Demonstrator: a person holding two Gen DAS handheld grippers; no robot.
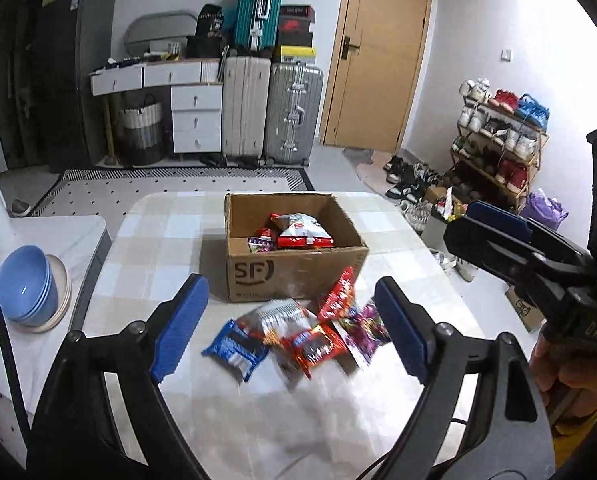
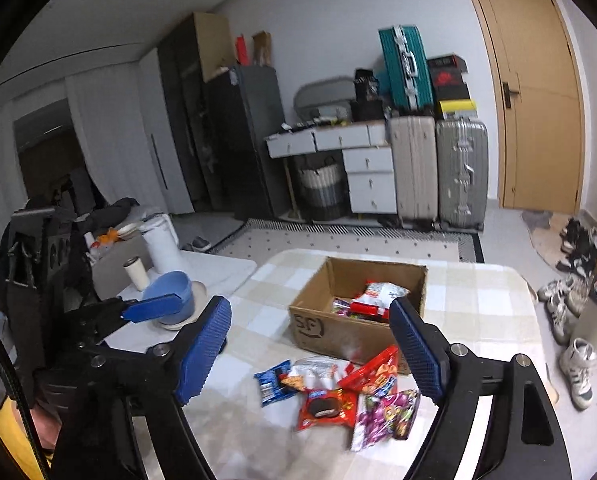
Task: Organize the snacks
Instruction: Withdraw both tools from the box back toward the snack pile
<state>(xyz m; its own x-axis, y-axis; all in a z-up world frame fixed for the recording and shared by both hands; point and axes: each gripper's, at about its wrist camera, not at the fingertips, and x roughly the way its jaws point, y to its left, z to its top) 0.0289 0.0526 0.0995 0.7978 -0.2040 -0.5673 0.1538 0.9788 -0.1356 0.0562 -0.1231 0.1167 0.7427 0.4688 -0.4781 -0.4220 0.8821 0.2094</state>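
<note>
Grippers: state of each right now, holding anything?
Left gripper: open, empty, above the snack packets.
Right gripper: open, empty.

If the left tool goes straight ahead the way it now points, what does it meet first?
Probably the loose snack packets on the table, lying between its open fingers and in front of the cardboard box. Depth is unclear.

Table (image 1: pixel 150 240) w/ pale checked cloth, rounded far corners. Cardboard box (image 1: pixel 298 276) sits approx. mid-surface, toward far edge, open top, snack packs inside. Just in front of it, toward near edge, loose pile of packets on the cloth: blue cookie pack (image 1: pixel 234 350) at left, silver bag (image 1: pixel 278 314), red cookie pack (image 1: pixel 314 346), red candy bag (image 1: pixel 338 292) leaning at the box, purple candy bag (image 1: pixel 364 328) at right.
</note>
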